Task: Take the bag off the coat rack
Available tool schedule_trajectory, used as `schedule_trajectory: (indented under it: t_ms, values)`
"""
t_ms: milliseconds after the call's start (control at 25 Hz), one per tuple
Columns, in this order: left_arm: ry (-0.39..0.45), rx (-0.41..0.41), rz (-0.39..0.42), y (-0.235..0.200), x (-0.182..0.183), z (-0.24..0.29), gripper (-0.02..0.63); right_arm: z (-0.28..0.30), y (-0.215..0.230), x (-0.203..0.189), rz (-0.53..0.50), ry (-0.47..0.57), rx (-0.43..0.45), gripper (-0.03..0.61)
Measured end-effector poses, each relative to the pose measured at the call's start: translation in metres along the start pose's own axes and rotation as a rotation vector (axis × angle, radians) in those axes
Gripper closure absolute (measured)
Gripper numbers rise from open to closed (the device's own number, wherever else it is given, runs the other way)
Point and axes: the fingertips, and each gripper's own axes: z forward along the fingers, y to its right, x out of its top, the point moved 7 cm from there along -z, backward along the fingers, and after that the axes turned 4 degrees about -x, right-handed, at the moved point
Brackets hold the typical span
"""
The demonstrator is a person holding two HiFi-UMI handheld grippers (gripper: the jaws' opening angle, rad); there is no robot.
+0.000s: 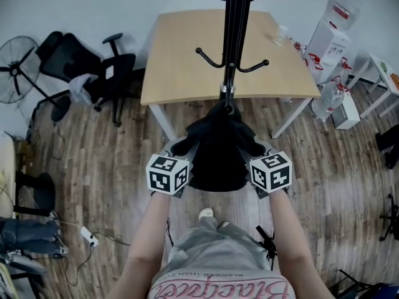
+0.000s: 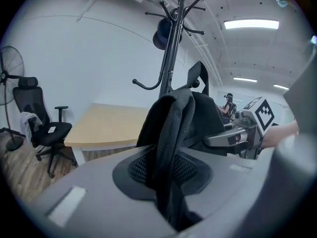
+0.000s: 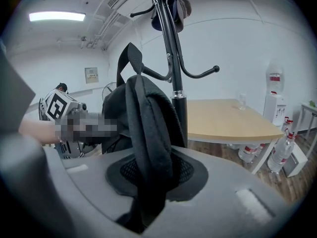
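A black backpack [image 1: 218, 148] hangs low in front of the black coat rack [image 1: 234, 36], between my two grippers. My left gripper [image 1: 185, 151] is shut on one padded shoulder strap [image 2: 171, 133], which runs down between its jaws. On the other side my right gripper [image 1: 257, 149] is shut on the other strap [image 3: 146, 133]. The bag's top loop [image 2: 198, 73] stands up close to a lower hook of the rack [image 2: 171, 53]. I cannot tell whether the loop still rests on that hook. A dark hat [image 3: 173, 6] sits at the top of the rack.
A light wooden table [image 1: 187, 61] stands right behind the rack, with a clear cup [image 1: 280, 36] on it. At the left are a black office chair [image 1: 93, 67] and a fan [image 1: 15, 67]. A water dispenser [image 1: 330, 39] and large bottles [image 1: 327, 98] stand at the right.
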Motion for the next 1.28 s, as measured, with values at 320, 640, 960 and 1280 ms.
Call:
schedule_trajectory:
  t_ms: [320,640,960,1280]
  values:
    - [0.041,0.073,0.007,0.015,0.008,-0.027,0.534,-0.013,-0.013,0.012,-0.056,0.018,0.047,0.499]
    - [0.100,0.183,0.014,0.027,0.015,-0.061,0.535,-0.022,-0.033,0.026,-0.112,0.056,0.105,0.499]
    - [0.181,0.291,0.038,0.034,0.032,-0.103,0.537,-0.030,-0.062,0.051,-0.179,0.133,0.172,0.502]
    - [0.304,0.357,0.116,0.027,0.059,-0.143,0.537,-0.037,-0.094,0.085,-0.236,0.263,0.195,0.505]
